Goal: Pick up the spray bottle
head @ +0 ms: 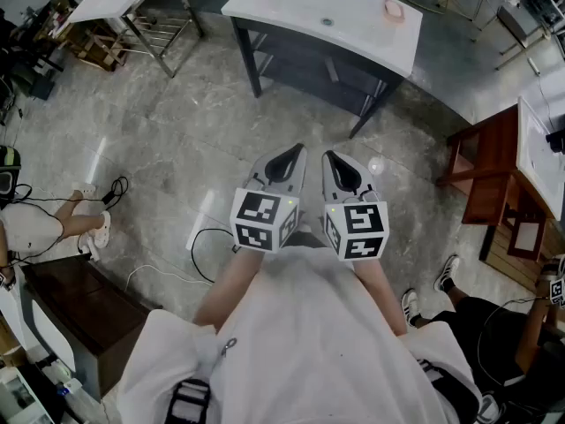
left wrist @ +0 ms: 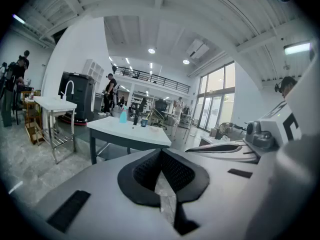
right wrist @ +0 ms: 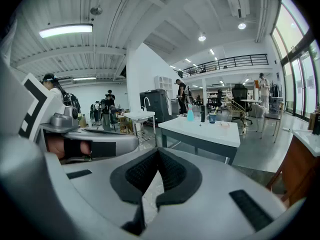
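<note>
Scene: a person in a pale top stands on a grey mottled stone floor (head: 168, 140) and holds two grey plastic claws side by side, tilted slightly down toward a white-topped table with dark legs (head: 282, 7).
Spray bottle: the small turquoise plastic spray bottle (right wrist: 190, 114) stands upright at the far side of that table, well apart from both claws. In the head view it is cut off by the top edge.
Neighbours: a slim dark bottle (right wrist: 203, 113) stands just beside it, then a blue and white cup (right wrist: 212, 117). A shallow pink dish (head: 393, 10) lies nearer the table's right end.
Left gripper (left wrist: 161, 152): black ribbed pads are together at the tips, with nothing between them.
Right gripper (right wrist: 159, 152): pads are closed together in the same way, and the claw is empty.
Step in hand: judging by the gap, this is the approach. No reach has begun.
Next move: probably step up to the table, part one claw, and bring its pads to either side of the bottle's body without knocking the dark bottle.
Writing: no brand or label can be read. The bottle is too small to show print. The marker cubes (head: 263, 221) carry only black and white square patterns.
</note>
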Demonstrator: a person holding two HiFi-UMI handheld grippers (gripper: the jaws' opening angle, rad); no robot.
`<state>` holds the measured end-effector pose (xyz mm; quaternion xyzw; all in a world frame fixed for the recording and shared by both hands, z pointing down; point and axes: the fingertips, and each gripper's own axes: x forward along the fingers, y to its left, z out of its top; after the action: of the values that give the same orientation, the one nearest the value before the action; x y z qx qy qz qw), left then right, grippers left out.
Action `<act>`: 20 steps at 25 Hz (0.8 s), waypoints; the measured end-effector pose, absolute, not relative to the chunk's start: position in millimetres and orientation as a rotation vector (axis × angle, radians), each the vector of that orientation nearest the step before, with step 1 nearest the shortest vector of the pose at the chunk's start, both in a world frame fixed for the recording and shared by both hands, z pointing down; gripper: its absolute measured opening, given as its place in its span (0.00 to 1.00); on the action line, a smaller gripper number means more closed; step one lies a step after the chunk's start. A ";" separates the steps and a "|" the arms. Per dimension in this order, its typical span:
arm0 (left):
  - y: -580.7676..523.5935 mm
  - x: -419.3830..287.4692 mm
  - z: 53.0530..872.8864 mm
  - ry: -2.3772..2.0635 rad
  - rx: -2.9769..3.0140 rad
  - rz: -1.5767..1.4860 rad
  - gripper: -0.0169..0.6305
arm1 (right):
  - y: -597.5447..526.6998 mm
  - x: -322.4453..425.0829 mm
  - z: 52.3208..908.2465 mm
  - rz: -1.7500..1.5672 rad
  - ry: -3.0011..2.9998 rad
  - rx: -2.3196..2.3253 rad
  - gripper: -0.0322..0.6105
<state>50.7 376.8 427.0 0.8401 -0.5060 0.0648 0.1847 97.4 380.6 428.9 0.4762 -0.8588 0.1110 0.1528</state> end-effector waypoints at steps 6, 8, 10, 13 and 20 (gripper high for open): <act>382.3 55.6 429.5 -1.431 2.361 0.176 0.07 | 386.8 102.3 433.3 0.328 -2.456 1.368 0.09; 383.0 58.1 430.3 -1.430 2.369 0.190 0.07 | 386.3 105.1 432.7 0.349 -2.465 1.380 0.09; 384.0 60.3 431.0 -1.428 2.375 0.195 0.07 | 386.2 108.5 433.5 0.367 -2.467 1.393 0.09; 384.7 62.1 433.5 -1.428 2.369 0.190 0.07 | 386.7 112.1 437.6 0.377 -2.461 1.397 0.09; 379.4 65.0 439.3 -1.398 2.353 0.186 0.07 | 384.8 108.2 441.8 0.364 -2.454 1.370 0.09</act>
<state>65.0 379.4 439.3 0.8407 -0.4997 0.0665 0.1979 108.2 384.8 441.8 0.4775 -0.8558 0.1270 0.1531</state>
